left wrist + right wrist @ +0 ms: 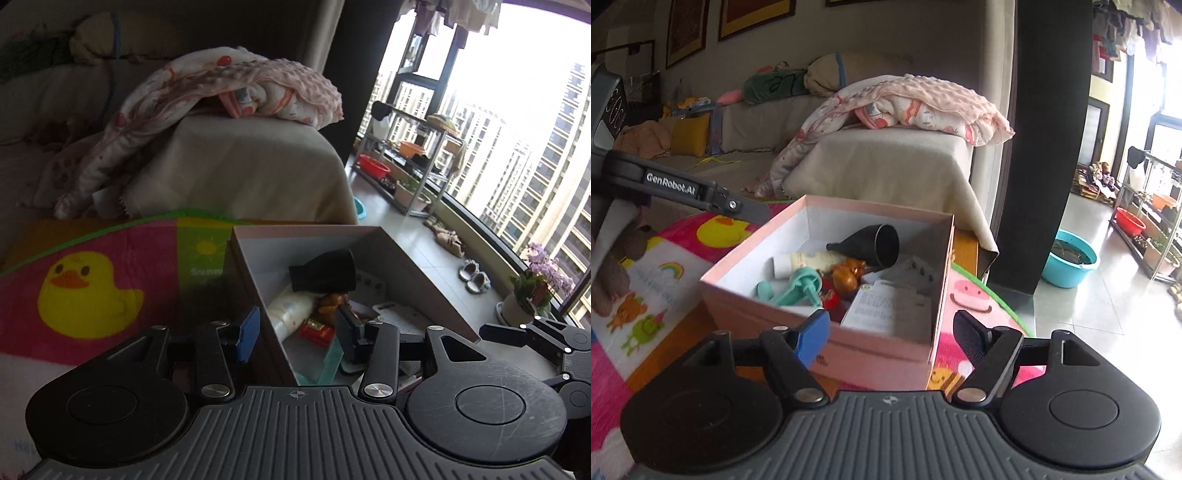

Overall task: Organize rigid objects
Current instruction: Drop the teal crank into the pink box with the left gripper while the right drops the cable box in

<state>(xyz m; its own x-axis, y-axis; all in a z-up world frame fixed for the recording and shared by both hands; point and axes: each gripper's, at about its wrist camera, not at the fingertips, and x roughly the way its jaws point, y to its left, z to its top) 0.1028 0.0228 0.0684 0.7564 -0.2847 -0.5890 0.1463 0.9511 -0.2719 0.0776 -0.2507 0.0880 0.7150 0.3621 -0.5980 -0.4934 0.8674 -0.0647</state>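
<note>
A pink box (871, 354) stands on a colourful mat and holds a black funnel (875, 243), a cream bottle (801, 263), a teal plastic piece (798, 288), a brown figurine (846, 275), a red item and papers (886, 306). The box also shows in the left wrist view (251, 280), with the funnel (325, 273) and bottle (290, 310). My left gripper (295, 334) is open and straddles the box's left wall, empty. My right gripper (890, 334) is open in front of the box's near wall, empty.
The duck-print mat (88, 284) covers the surface. A beige sofa (886, 166) with a pink blanket (923, 107) stands behind. A teal basin (1071, 262) sits on the floor at the right. Shelves (413, 158) and a potted flower (535, 291) line the window.
</note>
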